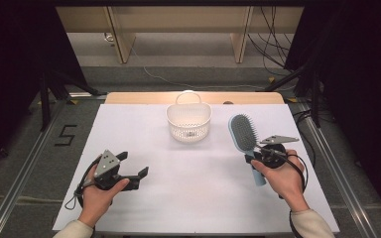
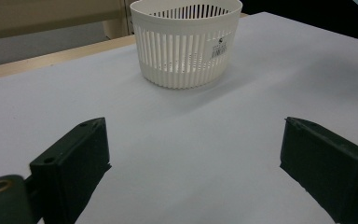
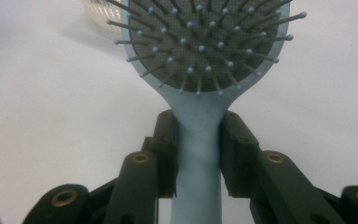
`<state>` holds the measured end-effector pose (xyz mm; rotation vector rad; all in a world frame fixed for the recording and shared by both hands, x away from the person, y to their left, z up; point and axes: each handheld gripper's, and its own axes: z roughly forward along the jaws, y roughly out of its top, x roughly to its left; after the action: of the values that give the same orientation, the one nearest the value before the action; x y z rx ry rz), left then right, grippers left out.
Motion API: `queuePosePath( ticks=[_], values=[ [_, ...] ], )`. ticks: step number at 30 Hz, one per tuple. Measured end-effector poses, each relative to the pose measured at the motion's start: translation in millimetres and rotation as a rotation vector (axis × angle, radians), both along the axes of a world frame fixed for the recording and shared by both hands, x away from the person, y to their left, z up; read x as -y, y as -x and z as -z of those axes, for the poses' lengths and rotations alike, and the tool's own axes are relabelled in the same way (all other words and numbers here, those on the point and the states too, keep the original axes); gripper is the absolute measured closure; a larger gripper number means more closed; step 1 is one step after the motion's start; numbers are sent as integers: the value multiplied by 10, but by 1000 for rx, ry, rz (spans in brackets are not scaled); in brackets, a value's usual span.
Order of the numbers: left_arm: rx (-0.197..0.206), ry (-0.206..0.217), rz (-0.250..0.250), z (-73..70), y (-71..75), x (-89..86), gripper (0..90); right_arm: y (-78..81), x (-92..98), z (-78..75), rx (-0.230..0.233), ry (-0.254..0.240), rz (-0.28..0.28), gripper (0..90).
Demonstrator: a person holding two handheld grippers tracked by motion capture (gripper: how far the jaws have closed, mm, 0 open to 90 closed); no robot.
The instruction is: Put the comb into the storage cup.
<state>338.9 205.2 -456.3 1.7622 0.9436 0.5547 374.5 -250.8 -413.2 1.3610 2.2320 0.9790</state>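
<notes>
Two hand-held grippers are working over a white worktop, one of them gripping a hairbrush.

The right gripper [image 1: 256, 154] is lying low at the worktop's right side, its fingers [image 3: 168, 140] clamping the neck of the pale blue hairbrush [image 1: 243, 133] from both sides, bristles facing up, head pointing away from the person. The left gripper [image 1: 139, 174] is resting near the left front, aiming toward the middle, its fingers [image 2: 74, 158] standing wide apart with nothing between them. The white worktop [image 1: 198, 193] is sitting over a wooden edge at the far side, with grey floor, cables and dark curtains around it. Counted: two grippers, one hairbrush, one white slotted basket [image 1: 189, 121] at the far centre, just left of the brush head.
</notes>
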Motion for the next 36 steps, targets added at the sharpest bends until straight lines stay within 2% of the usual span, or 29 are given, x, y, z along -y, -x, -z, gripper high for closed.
queuePosePath(
  ticks=[5, 12, 17, 25, 28, 36],
  values=[
    [0, -1, 0, -2, -2, 1, 77, -14, -11, 8, 30, -19, 2, 705],
    [-1, -3, 2, -1, -5, 6, 77, -32, -7, 11, 40, -28, 0, 705],
    [-2, -3, 1, 1, -6, 4, 77, -38, -13, -17, 78, -42, 6, 705],
    [0, -5, 1, 0, -5, 7, 79, -45, -14, -25, 98, -61, 6, 705],
    [-1, -4, 1, -1, -6, 9, 79, -52, -8, -36, 123, -76, 17, 705],
    [-2, -5, 2, 1, -6, 10, 79, -66, -9, -62, 154, -98, 26, 705]
  ],
)
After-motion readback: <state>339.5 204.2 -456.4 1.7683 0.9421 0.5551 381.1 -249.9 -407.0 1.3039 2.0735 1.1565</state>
